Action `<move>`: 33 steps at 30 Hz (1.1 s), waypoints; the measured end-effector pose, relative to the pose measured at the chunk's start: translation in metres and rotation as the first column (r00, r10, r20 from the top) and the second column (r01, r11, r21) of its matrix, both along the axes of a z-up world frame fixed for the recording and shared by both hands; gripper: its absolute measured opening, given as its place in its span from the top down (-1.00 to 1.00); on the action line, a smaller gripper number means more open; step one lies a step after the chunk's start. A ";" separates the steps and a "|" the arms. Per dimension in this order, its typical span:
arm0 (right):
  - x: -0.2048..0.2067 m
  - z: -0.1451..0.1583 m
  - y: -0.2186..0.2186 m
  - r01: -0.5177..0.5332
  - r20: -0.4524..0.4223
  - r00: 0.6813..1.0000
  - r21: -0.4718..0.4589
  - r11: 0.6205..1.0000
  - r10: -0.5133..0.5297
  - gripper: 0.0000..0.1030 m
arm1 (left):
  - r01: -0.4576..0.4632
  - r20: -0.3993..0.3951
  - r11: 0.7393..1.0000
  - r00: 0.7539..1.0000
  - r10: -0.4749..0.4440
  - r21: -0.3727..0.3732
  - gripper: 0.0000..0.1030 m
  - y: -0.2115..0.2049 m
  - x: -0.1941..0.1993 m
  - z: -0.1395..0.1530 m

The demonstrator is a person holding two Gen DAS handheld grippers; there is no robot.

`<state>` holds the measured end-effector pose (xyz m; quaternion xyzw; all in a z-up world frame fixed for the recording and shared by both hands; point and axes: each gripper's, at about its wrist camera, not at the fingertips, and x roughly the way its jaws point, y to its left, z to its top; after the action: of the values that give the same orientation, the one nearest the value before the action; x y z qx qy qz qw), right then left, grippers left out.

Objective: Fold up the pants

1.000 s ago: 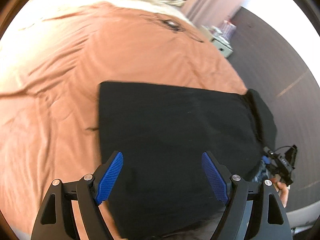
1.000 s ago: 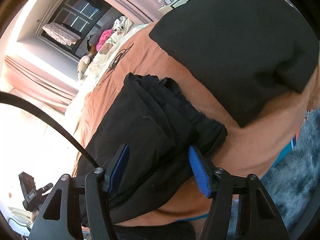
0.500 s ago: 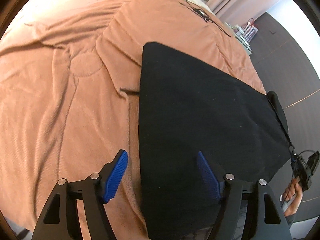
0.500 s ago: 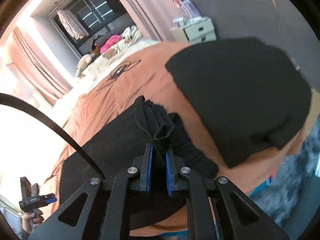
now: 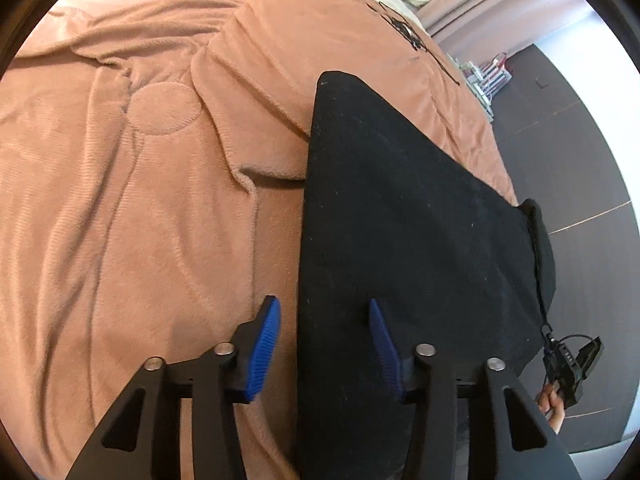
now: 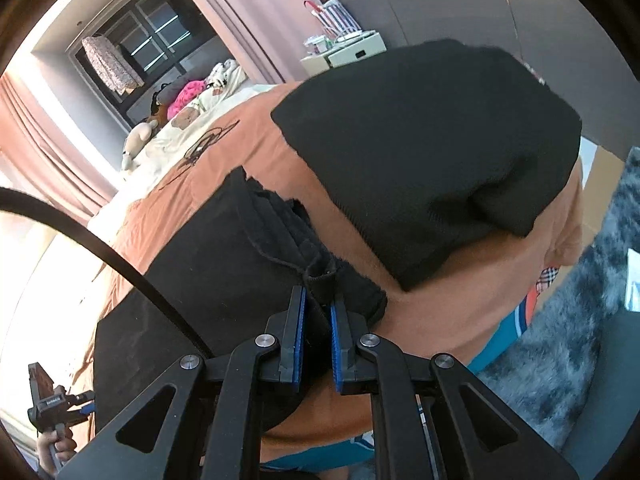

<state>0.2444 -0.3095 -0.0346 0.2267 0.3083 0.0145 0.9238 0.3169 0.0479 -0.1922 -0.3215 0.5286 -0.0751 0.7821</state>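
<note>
Bedroom scene: black pants (image 5: 400, 220) lie flat on a brown blanket (image 5: 140, 180) covering the bed. Right gripper (image 6: 317, 320), jaws pressed together, pinches a bunched fold at the pants' waistband edge (image 6: 320, 280). Left gripper (image 5: 324, 344), jaws half spread and just closing, straddles the pants' long edge; one pad (image 5: 264, 344) over blanket, the other over fabric, neither pressing. At two o'clock of the right gripper lies a second black garment (image 6: 432, 152). Cream bedding (image 6: 188, 136) lies at eleven o'clock.
</note>
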 end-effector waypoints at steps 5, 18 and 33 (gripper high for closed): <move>0.004 -0.017 -0.008 0.020 -0.025 0.999 0.009 1.000 -0.020 0.86 | 0.001 0.005 1.000 1.000 -0.001 -0.023 0.11 -0.003 0.012 -0.005; 0.011 -0.021 -0.021 0.038 -0.082 0.996 0.134 0.990 -0.027 0.74 | 0.003 0.010 0.980 1.000 -0.001 -0.197 0.56 0.003 0.007 -0.026; 0.000 -0.049 -0.033 -0.064 -0.075 0.992 0.400 0.914 0.102 -0.28 | -0.003 0.049 0.990 0.999 0.010 -0.143 0.85 0.007 0.003 0.007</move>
<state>0.2444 -0.3423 -0.0833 0.3962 0.3515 0.1051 0.8417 0.3198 0.0549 -0.1849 -0.3763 0.5013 -0.1180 0.7702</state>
